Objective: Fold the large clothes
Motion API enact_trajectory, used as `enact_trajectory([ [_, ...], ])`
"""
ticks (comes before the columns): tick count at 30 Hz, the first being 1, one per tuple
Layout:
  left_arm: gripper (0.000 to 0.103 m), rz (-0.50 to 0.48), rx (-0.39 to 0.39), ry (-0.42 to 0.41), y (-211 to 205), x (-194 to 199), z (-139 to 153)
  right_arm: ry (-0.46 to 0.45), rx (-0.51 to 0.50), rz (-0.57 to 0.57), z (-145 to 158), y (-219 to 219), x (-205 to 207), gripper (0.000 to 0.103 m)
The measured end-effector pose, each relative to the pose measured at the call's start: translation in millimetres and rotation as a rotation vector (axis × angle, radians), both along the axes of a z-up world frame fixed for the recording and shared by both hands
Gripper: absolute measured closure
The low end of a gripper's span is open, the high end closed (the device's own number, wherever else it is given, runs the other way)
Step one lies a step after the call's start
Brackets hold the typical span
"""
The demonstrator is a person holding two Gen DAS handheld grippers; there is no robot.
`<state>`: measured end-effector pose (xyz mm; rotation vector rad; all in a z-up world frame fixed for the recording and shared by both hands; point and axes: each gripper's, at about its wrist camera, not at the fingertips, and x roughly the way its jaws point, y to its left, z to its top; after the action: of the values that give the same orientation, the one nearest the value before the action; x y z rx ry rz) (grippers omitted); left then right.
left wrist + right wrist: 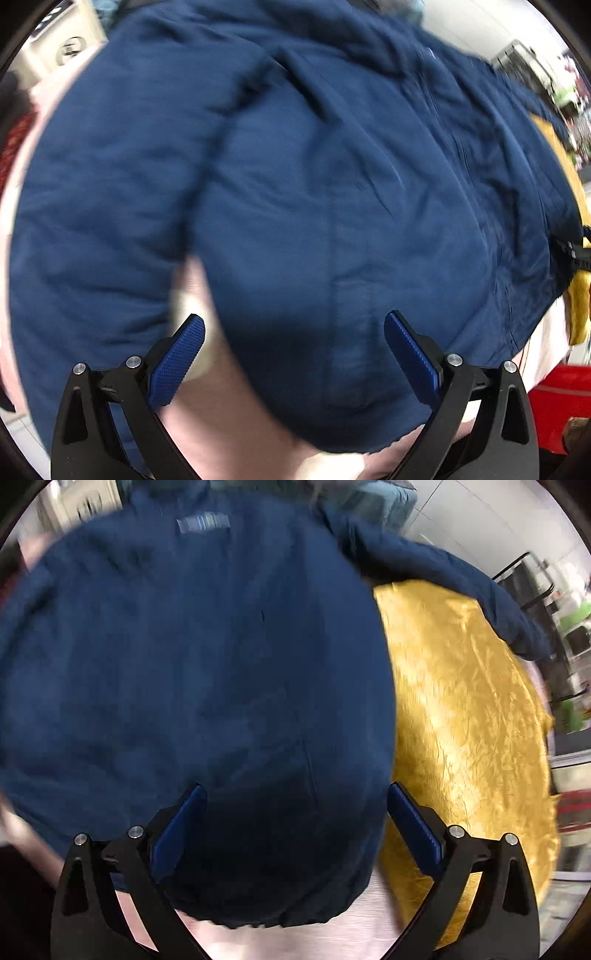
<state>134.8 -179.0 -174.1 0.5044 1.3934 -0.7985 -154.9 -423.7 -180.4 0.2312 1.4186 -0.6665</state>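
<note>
Left wrist view: filled almost wholly by a navy jacket (295,166), spread over a pale pink surface (229,424), possibly a bed, cannot tell. Left gripper (293,325) spread wide, holding nothing, hovering over the near hem (351,435), one blue pad (177,362) above the bare pink gap between body and sleeve (96,221). Zip line (436,122) running away toward the collar. Picture blurred; fine detail lost.

Right wrist view: same jacket (184,664), a label patch (203,523) near the top, far sleeve (443,572) trailing across a crinkled gold cloth (461,701). Right gripper (295,797) likewise wide open and empty, poised over the rounded near edge (266,919).

Judged soft, padded, fairly bulky: no stiffness, likely to sag and slide once lifted, not fragile. Smooth shell probably slippery, so best pinched deep at hem corners or a seam, through both layers, rather than on flat cloth.

Open room: a strip of pink showing near the hem and along the left; gold cloth crowding the right side, likely to drag along if the sleeve is swept over it. Red object (561,398) low at the right, clutter beyond the far edges.
</note>
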Motion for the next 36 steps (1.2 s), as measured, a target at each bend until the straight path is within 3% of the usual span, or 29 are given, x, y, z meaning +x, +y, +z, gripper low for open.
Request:
enact_trajectory([
  [5,0.006,0.003,0.037,-0.049,-30,-4,-21,-0.099,0.235,-0.310,-32,-36,-25,0.006],
  [7,0.007,0.036,0.035,-0.032,-39,0,-22,-0.140,0.278,-0.360,-35,-35,-26,0.015],
  [8,0.008,0.042,0.033,-0.022,-42,2,-22,-0.144,0.283,-0.354,-35,-31,-23,0.027],
  [9,0.017,0.047,0.034,-0.018,-46,4,-21,-0.152,0.282,-0.340,-32,-25,-19,0.043],
  [10,0.027,0.045,0.040,-0.025,-48,4,-19,-0.156,0.274,-0.330,-29,-21,-17,0.048],
  [12,0.063,0.030,0.064,-0.063,-54,4,-11,-0.156,0.228,-0.294,-14,-8,-11,0.064],
  [14,0.089,0.034,0.064,-0.099,-51,8,4,-0.205,0.228,-0.285,7,2,-12,0.069],
  [15,0.093,0.044,0.047,-0.090,-49,11,11,-0.242,0.236,-0.288,19,5,-14,0.071],
  [18,0.095,0.101,-0.091,-0.038,-29,26,52,-0.347,0.266,-0.268,60,12,-15,0.074],
  [21,0.096,0.120,-0.193,-0.093,-10,35,104,-0.448,0.318,-0.235,104,23,-10,0.076],
  [23,0.096,0.156,-0.271,-0.113,8,47,145,-0.594,0.441,-0.274,136,31,-14,0.078],
  [28,0.097,0.172,-0.357,-0.208,50,59,214,-0.820,0.611,-0.259,200,72,-11,0.081],
  [32,0.097,0.096,-0.298,-0.235,78,50,215,-0.819,0.620,-0.247,214,103,-34,0.081],
  [34,0.097,0.060,-0.230,-0.186,105,43,191,-0.735,0.606,-0.287,198,116,-38,0.081],
  [36,0.097,0.050,-0.144,-0.116,114,37,145,-0.629,0.584,-0.349,162,110,-50,0.081],
])
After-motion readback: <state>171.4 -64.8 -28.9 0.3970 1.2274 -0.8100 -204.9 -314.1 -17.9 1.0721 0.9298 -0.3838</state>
